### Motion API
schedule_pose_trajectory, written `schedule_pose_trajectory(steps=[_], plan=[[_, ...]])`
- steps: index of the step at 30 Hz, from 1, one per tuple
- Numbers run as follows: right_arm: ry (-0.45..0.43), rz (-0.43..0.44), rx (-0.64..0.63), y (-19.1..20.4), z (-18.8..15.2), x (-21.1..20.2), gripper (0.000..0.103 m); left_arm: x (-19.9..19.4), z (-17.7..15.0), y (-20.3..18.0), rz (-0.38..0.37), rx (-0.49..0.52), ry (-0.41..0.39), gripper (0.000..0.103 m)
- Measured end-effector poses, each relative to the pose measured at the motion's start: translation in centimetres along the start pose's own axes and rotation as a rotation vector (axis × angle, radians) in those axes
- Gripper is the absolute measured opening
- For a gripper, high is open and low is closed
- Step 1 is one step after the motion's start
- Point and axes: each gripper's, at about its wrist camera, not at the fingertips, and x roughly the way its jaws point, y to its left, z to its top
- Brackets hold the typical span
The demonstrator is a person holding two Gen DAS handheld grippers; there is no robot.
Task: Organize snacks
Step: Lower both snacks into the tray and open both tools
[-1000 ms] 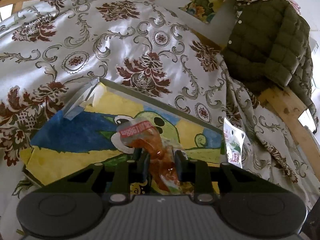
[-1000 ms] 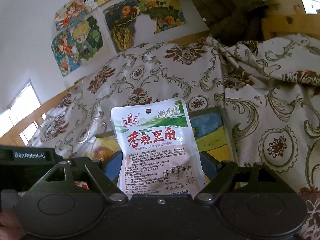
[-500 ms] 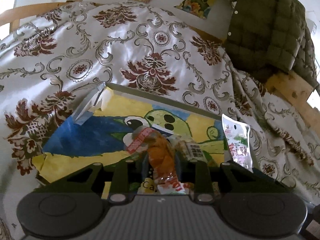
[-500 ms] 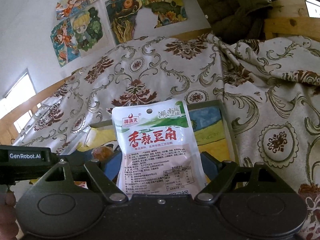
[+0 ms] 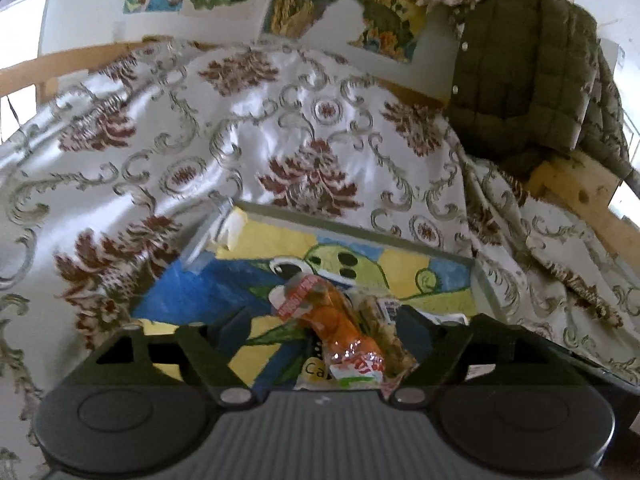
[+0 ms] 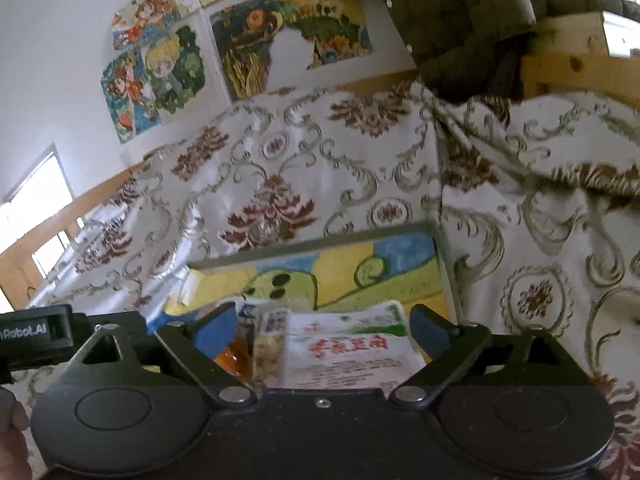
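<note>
Both grippers [image 5: 320,320] [image 6: 324,320] are hanging wide apart over the tray [image 5: 360,232].
Loose packets [image 5: 340,324] [image 6: 348,352] are piling; closing now risks snagging two.

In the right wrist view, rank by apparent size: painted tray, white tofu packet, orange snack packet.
1. Painted tray, largest.
2. White tofu packet, though nearness to the camera inflates it.
3. Orange snack packet, mostly hidden behind the right gripper; true size unclear.

A home, likely a bedroom. A floral cloth [image 5: 280,140] covers the surface; at twelve o'clock, cartoon drawings [image 6: 160,76] hang on the wall. At two o'clock a quilted jacket [image 5: 528,88] drapes over a wooden frame [image 5: 580,196].
</note>
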Motion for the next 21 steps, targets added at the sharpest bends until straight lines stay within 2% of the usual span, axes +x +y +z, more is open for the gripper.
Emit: schedule_pose_trajectory(steps=[4,7,14,21], plan=[[-0.031,-0.004,-0.008,0.6,0.9,-2.2,0.102,-2.7,0.6,0.3,0.017,-0.012,-0.053,0.099],[-0.033,-0.006,-0.016,1.2,1.3,-3.9,0.102,-5.0,0.9,0.6,0.027,-0.016,-0.092,0.103],[-0.067,0.007,-0.033,2.6,1.4,-9.1,0.102,-10.3,0.3,1.2,0.044,-0.018,-0.142,0.103],[-0.121,0.014,-0.064,4.7,0.5,-15.2,0.102,-15.6,-1.7,1.9,0.068,-0.005,-0.192,0.103]])
